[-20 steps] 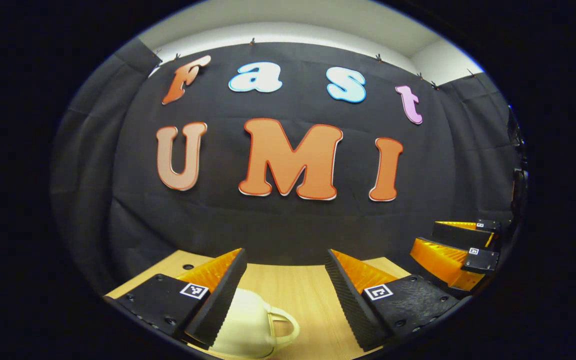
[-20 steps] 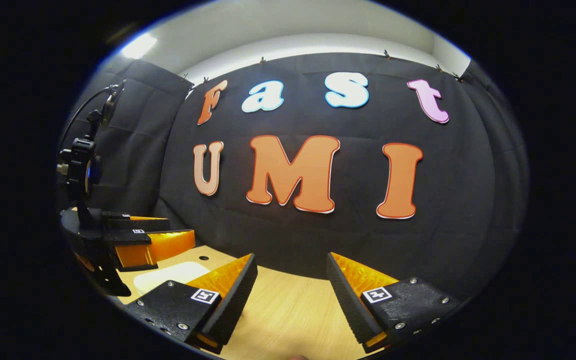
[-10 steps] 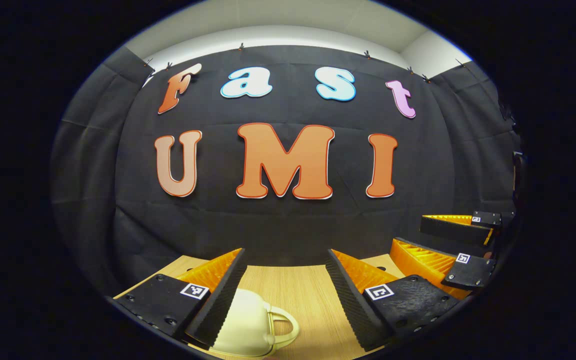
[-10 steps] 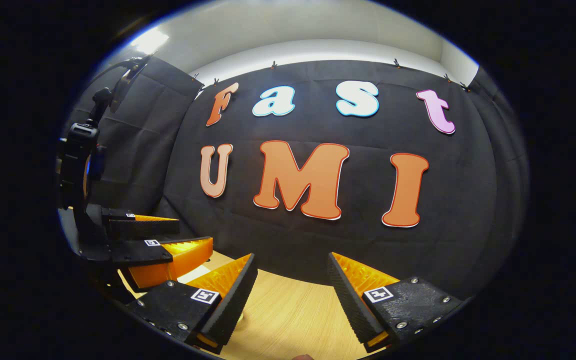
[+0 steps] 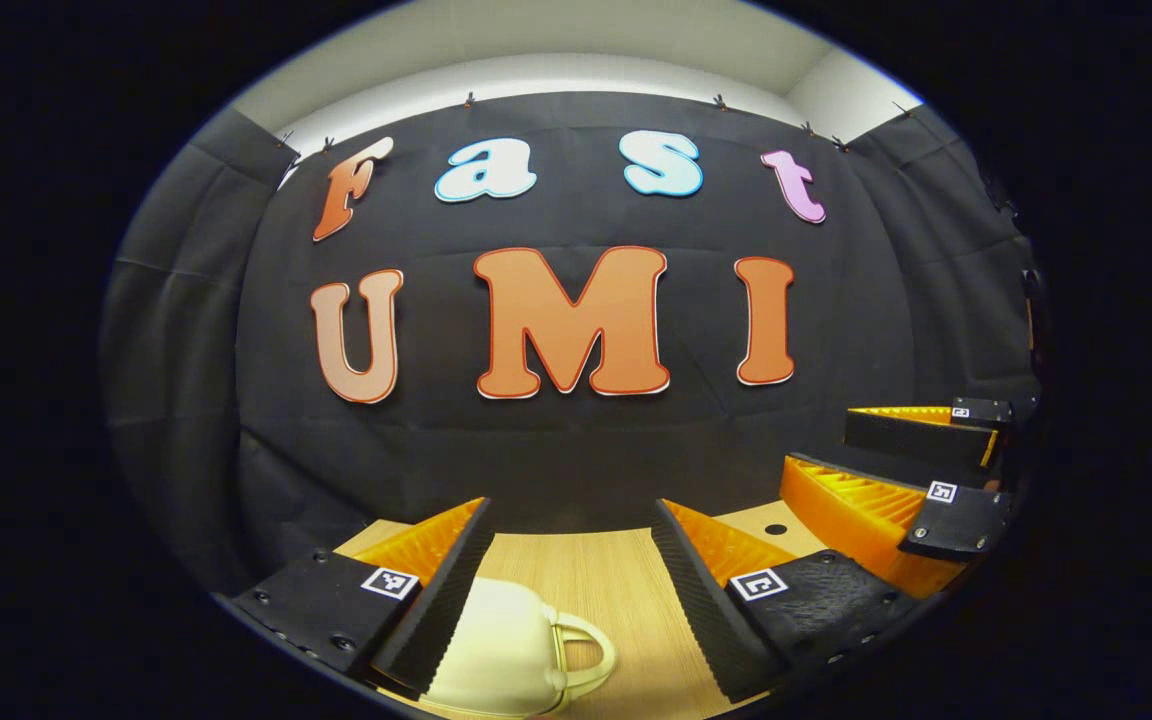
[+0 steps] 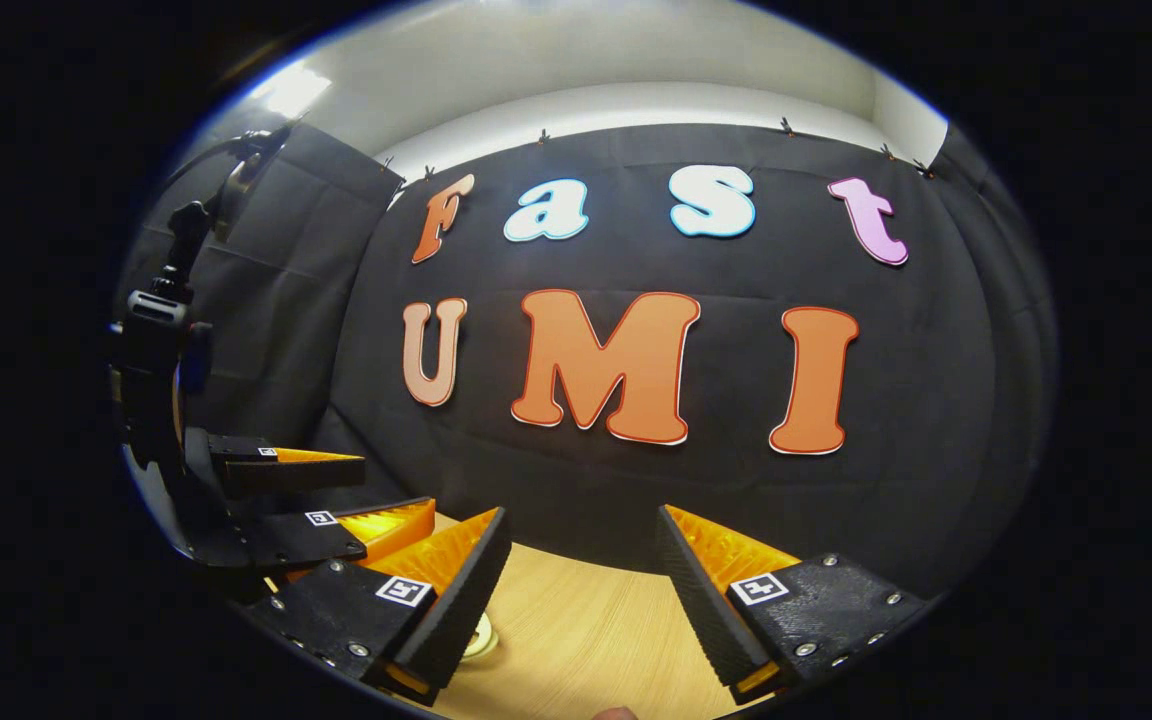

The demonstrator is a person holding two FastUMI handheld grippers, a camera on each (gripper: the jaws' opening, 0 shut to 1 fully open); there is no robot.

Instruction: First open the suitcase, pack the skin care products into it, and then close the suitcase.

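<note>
Left gripper [image 5: 571, 560] and right gripper [image 6: 581, 565] stood wide apart at the fingers, gripping nothing, above the wooden worktop [image 5: 576, 580]. A cream suitcase [image 5: 496, 650] with its handle lay beneath the left gripper, near the worktop's front edge.

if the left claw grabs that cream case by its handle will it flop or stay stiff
The cream case looks moulded and smooth, so probably stiff, perhaps slippery. Its looped handle seems rigid. It may swing under the open left claw.

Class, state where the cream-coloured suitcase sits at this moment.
In the left gripper view, the suitcase lies on the wooden table, low between the open left gripper fingers, nearer its left finger.
</note>
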